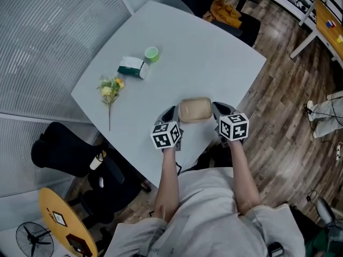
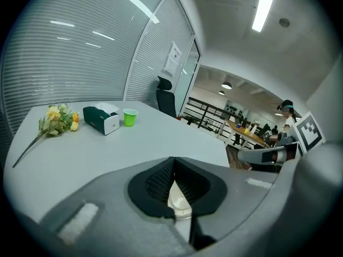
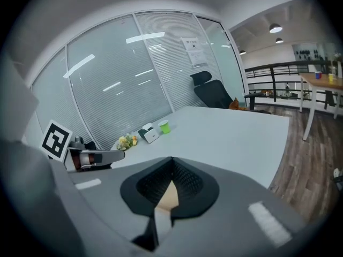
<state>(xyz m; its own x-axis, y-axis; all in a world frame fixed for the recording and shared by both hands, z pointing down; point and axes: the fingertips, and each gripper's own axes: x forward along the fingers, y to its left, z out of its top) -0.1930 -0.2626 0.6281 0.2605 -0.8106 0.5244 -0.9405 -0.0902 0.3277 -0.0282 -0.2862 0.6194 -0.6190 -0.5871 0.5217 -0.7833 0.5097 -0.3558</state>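
The tan container [image 1: 194,110] is held between the left gripper [image 1: 171,114] and the right gripper [image 1: 218,111], each clenched on an opposite rim. It is judged light, thin-walled and easily crushed, so the stiffer rims are best gripped gently.
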